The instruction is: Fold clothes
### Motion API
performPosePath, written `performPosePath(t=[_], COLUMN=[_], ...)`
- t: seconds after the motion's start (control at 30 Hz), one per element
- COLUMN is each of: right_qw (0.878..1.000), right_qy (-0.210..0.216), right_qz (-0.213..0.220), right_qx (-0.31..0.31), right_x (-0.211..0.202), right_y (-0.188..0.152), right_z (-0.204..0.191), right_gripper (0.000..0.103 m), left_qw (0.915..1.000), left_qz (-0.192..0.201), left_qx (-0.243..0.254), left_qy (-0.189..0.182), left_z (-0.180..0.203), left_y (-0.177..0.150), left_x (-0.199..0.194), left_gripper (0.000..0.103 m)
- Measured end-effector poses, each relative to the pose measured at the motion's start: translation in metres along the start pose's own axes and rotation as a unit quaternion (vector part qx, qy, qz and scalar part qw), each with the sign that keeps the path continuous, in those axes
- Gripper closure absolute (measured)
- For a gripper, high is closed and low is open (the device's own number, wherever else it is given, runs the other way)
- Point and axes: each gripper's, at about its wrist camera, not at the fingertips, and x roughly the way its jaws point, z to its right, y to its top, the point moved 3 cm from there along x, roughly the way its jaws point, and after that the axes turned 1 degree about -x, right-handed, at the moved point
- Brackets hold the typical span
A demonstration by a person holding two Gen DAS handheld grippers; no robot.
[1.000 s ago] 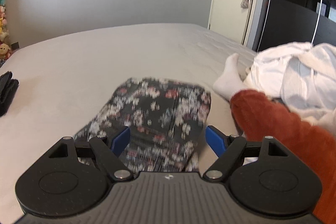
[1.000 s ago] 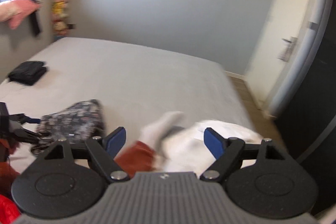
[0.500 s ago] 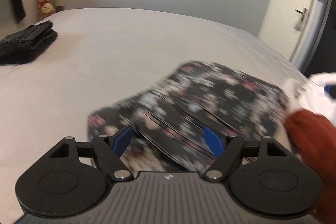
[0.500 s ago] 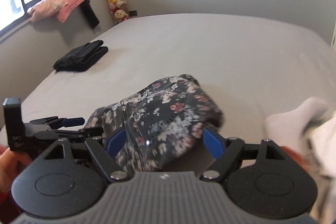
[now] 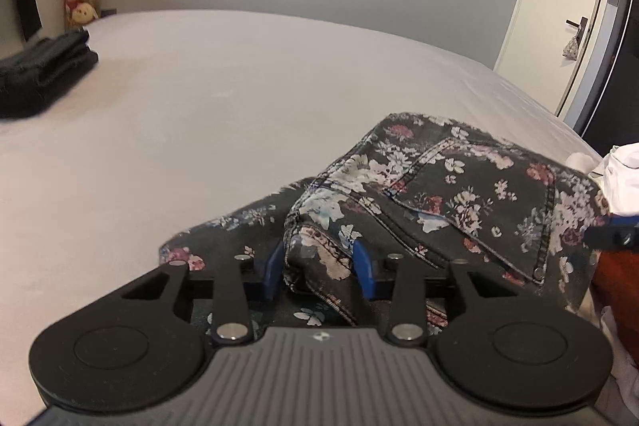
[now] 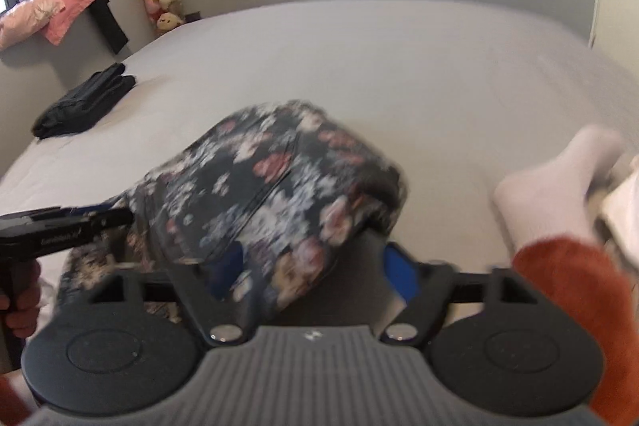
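— On the grey bed (image 5: 223, 98), near its right edge, what lies there?

— A pair of dark trousers with a flower print (image 5: 459, 194), bunched in a heap. A stitched back pocket faces up, and part of the cloth spreads flat toward the near side.

— And the left gripper (image 5: 319, 268)?

— Its two blue pads have closed in on a thick fold at the near end of the trousers. The cloth fills the narrow gap between them, so it is holding the trousers.

— What about the right gripper (image 6: 313, 270)?

— That view is blurred. The blue pads stand fairly wide apart. The flowered cloth hangs over the left pad and covers much of it, while the right pad (image 6: 399, 272) is bare, with open space beside it. Nothing is pinched between them as far as I can tell.

— Can each tool be seen from the other side?

— Yes. In the right wrist view the left gripper's black body comes in from the left edge, with the hand (image 6: 20, 294) below it, its tip at the trousers' edge. In the left wrist view a blue and black tip shows at the far right edge, touching the trousers.

— Anything else on the bed?

— A folded black garment (image 5: 40, 78) lies well apart at the far left. White clothes (image 5: 623, 170) are piled at the right edge, just beside the trousers. A white sock (image 6: 559, 186) on an orange-sleeved leg (image 6: 575, 290) rests near the right gripper.
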Motion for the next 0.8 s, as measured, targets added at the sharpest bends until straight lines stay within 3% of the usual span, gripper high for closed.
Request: performPosePath(t=[0.07, 0.1, 0.17, 0.37, 0.57, 0.63, 0.7, 0.73, 0.8], right_qw=[1.0, 1.0, 0.999, 0.991, 0.982, 0.978, 0.975, 0.974, 0.974], right_qy=[0.011, 0.014, 0.024, 0.127, 0.178, 0.194, 0.203, 0.205, 0.207], right_qz=[-0.01, 0.001, 0.022, 0.036, 0.058, 0.063, 0.068, 0.069, 0.07], right_qx=[0.012, 0.005, -0.008, 0.012, -0.026, -0.038, -0.054, -0.06, -0.067], right_x=[0.004, 0.003, -0.001, -0.005, -0.018, -0.025, -0.033, -0.037, -0.044], right_y=[-0.004, 0.0, 0.007, 0.041, 0.073, 0.079, 0.079, 0.078, 0.076], right_z=[0.002, -0.002, -0.011, -0.039, -0.093, -0.112, -0.128, -0.134, -0.143], right_gripper=[0.084, 0.091, 0.094, 0.095, 0.095, 0.095, 0.095, 0.095, 0.095], left_qw=[0.9995, 0.9988, 0.9966, 0.9897, 0.9892, 0.9905, 0.9928, 0.9942, 0.9964], left_qz=[0.005, 0.008, 0.013, 0.027, 0.055, 0.06, 0.062, 0.06, 0.055], left_qx=[0.031, 0.047, 0.078, 0.125, 0.119, 0.117, 0.102, 0.089, 0.065], left_qy=[-0.009, -0.013, -0.022, -0.065, -0.066, -0.041, -0.012, -0.008, -0.006], left_z=[0.011, 0.016, 0.027, 0.057, 0.073, 0.075, 0.071, 0.066, 0.056], left_y=[-0.001, -0.001, -0.002, -0.019, -0.023, -0.021, -0.019, -0.018, -0.015], left_x=[-0.013, -0.02, -0.033, -0.074, -0.102, -0.105, -0.108, -0.11, -0.114], left_gripper=[0.053, 0.045, 0.037, 0.026, 0.021, 0.025, 0.05, 0.056, 0.08])
